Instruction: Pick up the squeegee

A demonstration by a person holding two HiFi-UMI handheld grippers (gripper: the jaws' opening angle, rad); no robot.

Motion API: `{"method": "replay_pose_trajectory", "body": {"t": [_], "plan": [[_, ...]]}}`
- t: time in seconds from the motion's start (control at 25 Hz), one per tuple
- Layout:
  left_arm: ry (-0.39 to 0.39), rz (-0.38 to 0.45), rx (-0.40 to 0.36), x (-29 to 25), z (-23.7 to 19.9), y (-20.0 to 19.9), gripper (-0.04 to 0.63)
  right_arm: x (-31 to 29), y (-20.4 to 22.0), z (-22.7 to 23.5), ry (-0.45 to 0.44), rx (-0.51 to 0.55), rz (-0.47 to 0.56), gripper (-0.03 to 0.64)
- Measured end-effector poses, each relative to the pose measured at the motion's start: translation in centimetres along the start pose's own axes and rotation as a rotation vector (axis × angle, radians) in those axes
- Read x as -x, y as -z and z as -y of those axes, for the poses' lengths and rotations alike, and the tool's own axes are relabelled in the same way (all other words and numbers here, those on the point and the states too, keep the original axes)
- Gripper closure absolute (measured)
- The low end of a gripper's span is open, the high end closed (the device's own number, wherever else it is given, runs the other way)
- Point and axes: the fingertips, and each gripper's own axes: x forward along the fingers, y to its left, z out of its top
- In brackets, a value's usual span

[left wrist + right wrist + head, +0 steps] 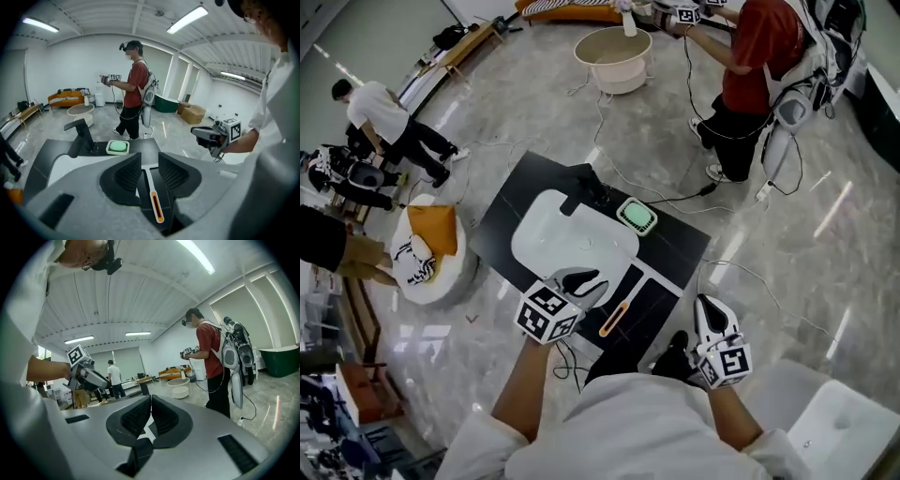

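Left gripper jaws apart over squeegee, not gripping, right gripper jaws together, empty

No text, brand or number is legible; only square coded markers on the left hand-held gripper and right hand-held gripper.

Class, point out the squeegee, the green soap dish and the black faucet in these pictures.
squeegee (149, 183): left gripper view, on its white handle stem.
soap dish (117, 146): left gripper view, on its green top.
faucet (82, 132): left gripper view, on its upright black body.
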Motion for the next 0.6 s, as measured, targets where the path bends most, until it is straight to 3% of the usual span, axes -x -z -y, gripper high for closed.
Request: {"method": "replay_pose_trajectory", "body": {"t": [0.24, 0.6], "plan": [[0.037, -0.196, 0.013, -4.0, -0.8, 3.4, 0.460, 0.8, 1.6, 1.6, 0.059, -0.042, -0.026, 0.603], [0.122, -0.389, 0.069, -10.4, 0.1, 8.1, 0.419, 1.3, 2.5, 4.4, 0.132, -0.056, -0.048, 0.603]]}}
